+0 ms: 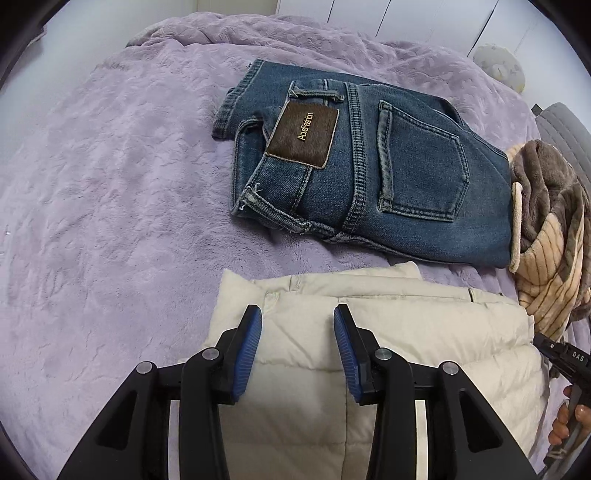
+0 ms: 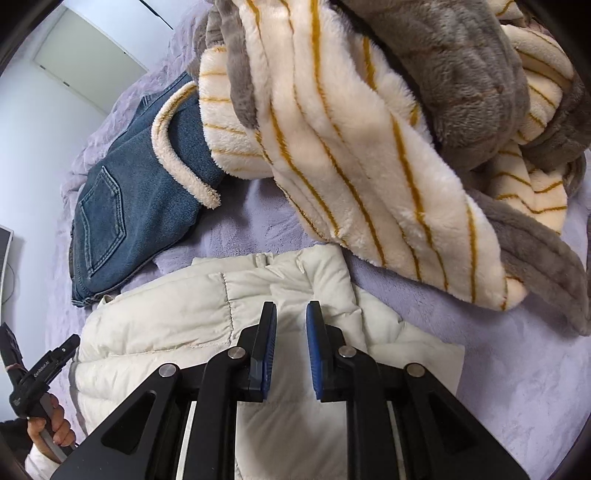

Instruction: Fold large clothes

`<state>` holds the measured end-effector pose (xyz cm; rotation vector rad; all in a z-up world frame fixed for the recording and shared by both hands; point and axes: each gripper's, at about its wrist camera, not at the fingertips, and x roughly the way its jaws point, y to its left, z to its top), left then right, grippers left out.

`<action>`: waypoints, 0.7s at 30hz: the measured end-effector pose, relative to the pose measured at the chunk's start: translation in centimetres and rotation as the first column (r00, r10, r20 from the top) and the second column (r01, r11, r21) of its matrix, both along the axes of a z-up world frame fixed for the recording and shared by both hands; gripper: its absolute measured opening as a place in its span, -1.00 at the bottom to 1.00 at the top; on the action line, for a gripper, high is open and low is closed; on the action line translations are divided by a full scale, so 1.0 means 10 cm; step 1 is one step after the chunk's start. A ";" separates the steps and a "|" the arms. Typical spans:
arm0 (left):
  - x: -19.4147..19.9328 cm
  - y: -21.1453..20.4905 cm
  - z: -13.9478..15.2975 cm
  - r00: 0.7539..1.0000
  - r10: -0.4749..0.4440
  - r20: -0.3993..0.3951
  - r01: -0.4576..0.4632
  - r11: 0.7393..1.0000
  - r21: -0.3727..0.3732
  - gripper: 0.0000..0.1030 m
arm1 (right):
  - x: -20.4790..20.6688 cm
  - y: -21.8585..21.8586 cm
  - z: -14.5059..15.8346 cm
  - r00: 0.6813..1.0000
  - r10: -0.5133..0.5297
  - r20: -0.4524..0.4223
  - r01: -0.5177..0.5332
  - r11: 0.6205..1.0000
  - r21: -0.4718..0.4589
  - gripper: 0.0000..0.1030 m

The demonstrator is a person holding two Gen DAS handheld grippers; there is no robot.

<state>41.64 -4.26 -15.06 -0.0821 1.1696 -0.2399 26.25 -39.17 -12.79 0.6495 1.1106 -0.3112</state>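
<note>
A cream puffer jacket (image 1: 424,332) lies folded on the lilac blanket (image 1: 110,184) at the near edge of both views. My left gripper (image 1: 298,314) hovers over the jacket's left part, jaws open a hand's width apart, nothing between the blue pads. My right gripper (image 2: 291,306) hangs over the jacket (image 2: 166,332) near its collar end. Its jaws are open by a narrow gap and no cloth is pinched. Folded blue jeans (image 1: 406,177) lie just beyond the jacket, back pocket and brown label facing up.
A heap of cream fleece with mustard stripes and grey lining (image 2: 369,166) lies to the right, one edge resting on the jeans (image 2: 129,206). A person's hand (image 2: 55,424) holds the other gripper's handle. White cupboard doors (image 1: 369,14) stand behind the bed.
</note>
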 end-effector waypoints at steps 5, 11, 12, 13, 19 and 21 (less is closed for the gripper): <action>-0.20 0.09 0.18 1.000 0.008 0.012 -0.008 1.000 0.020 -0.15 | -0.21 0.06 0.20 1.000 0.001 0.018 -0.001 1.000 0.007 -0.64; -0.50 0.16 0.29 1.000 -0.002 -0.009 0.002 0.999 0.049 -0.13 | -0.40 0.23 0.36 1.000 0.017 0.025 -0.018 0.999 0.036 -0.64; -0.55 0.16 0.30 1.000 -0.005 -0.009 0.006 0.998 0.058 -0.13 | -0.46 0.27 0.38 0.999 0.019 0.026 -0.020 0.999 0.042 -0.64; -0.60 0.17 0.32 1.000 -0.006 -0.007 0.007 0.998 0.064 -0.13 | -0.51 0.30 0.41 0.999 0.022 0.029 -0.024 0.998 0.050 -0.64; -0.87 0.21 0.38 0.999 -0.007 -0.036 0.009 0.998 0.061 -0.13 | -0.77 0.49 0.46 0.999 0.015 0.040 -0.019 0.995 0.102 -0.38; -0.95 0.21 0.38 0.999 -0.009 -0.051 0.012 0.998 0.057 -0.13 | -0.89 0.55 0.48 0.999 0.012 0.044 -0.017 0.994 0.111 -0.31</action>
